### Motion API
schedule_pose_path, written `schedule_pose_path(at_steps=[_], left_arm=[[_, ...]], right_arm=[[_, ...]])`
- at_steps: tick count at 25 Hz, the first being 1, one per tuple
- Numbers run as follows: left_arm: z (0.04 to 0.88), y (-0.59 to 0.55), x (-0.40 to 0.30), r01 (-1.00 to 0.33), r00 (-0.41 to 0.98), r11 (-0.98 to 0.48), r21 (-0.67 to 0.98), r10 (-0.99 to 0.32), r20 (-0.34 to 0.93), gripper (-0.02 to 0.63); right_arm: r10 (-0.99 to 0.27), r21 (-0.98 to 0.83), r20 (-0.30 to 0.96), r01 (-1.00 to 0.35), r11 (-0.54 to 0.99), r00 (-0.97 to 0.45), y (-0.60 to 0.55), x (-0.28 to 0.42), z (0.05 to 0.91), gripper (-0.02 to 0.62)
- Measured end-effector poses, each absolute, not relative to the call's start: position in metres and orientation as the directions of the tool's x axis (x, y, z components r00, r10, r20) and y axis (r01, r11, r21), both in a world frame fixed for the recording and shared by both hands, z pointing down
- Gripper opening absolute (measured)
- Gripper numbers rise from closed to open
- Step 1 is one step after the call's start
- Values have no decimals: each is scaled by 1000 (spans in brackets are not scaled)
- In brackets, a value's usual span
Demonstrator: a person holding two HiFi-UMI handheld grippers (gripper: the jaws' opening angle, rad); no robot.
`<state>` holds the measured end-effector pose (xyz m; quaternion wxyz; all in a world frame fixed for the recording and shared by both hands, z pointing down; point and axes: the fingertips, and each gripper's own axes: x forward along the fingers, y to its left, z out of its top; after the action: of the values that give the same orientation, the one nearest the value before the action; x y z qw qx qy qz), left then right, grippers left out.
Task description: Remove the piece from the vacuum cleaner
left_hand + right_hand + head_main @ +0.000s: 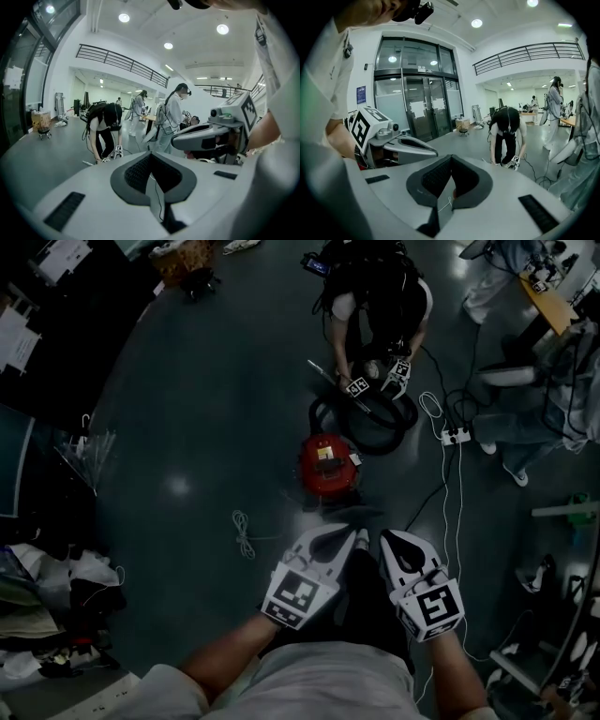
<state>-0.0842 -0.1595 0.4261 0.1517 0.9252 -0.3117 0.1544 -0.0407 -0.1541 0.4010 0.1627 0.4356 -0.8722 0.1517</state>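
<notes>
Fingers pressed together on both sides, nothing between them: the left gripper (150, 154) and right gripper (451, 159) ride side by side at the person's waist, probably parked there because nothing is within reach yet. Out ahead on the glossy grey floor (187, 427) sits the vacuum cleaner (328, 465), a squat red drum well apart from both. Its black hose (380, 432) loops behind it, where another person (375, 296) bends low.
</notes>
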Motion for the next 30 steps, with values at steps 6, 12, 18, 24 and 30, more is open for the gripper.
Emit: schedule_pose_path(at_steps=[6, 12, 18, 24, 30], left_arm=[[518, -188, -72, -600, 750, -784, 158, -484, 450, 6], [639, -214, -55, -565, 739, -812, 146, -419, 528, 6], [761, -236, -45, -558, 712, -815, 155, -374, 594, 6], [849, -242, -43, -548, 688, -823, 148, -343, 640, 6], [891, -239, -41, -556, 675, -818, 147, -342, 654, 6]], right_arm=[[-649, -135, 471, -776, 616, -597, -193, -31, 489, 15], [-549, -139, 593, -746, 651, -589, -222, -15, 617, 15], [-462, -148, 663, -708, 691, -589, -242, -6, 744, 17], [-329, -90, 757, -588, 804, -565, -240, -3, 873, 17], [-174, -36, 844, -378, 925, -507, -226, -2, 969, 73]])
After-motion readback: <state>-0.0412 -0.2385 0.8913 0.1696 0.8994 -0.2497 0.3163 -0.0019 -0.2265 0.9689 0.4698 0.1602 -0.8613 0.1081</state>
